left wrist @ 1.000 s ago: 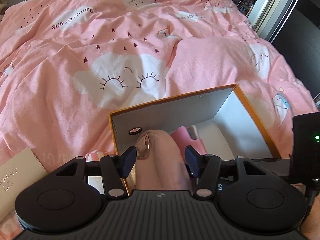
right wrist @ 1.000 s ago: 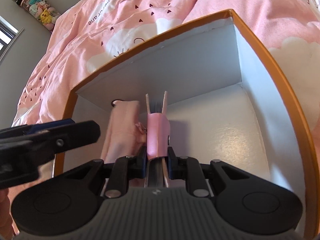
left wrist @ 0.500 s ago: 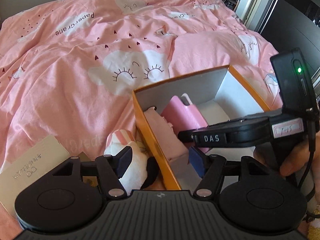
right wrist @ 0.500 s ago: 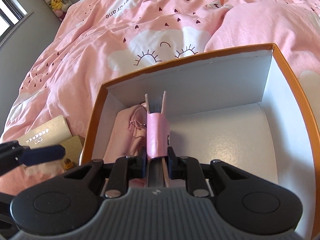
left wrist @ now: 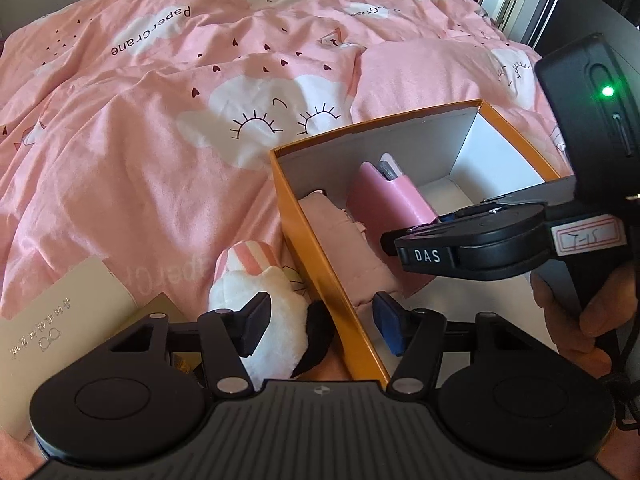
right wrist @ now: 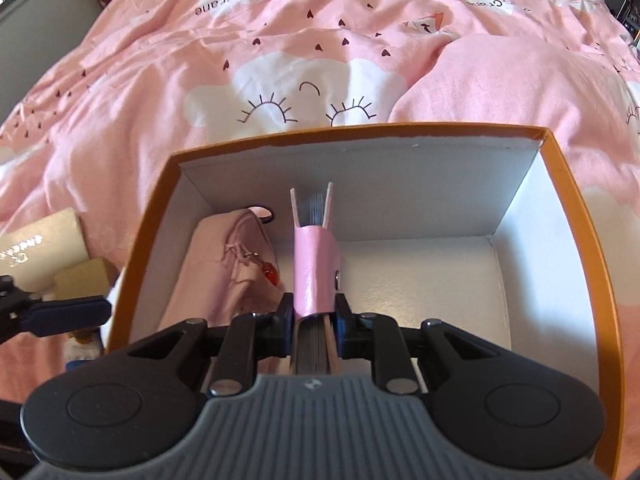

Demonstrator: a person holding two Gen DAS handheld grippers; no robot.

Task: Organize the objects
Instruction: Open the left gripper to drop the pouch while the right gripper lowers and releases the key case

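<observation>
Pink notebook [right wrist: 315, 270] is sitting clamped in my right gripper [right wrist: 314, 320] inside the orange box [right wrist: 568, 184]; my left gripper [left wrist: 320, 322] is hanging spread, straddling its wall.

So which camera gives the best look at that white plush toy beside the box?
The left wrist view: the plush toy lies just ahead of the open left gripper, outside the orange box. The right wrist view hardly shows it.

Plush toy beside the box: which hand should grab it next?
Left. Its open tongs already hang over the plush toy outside the orange box. The right tongs are shut on the pink notebook inside the box.
</observation>
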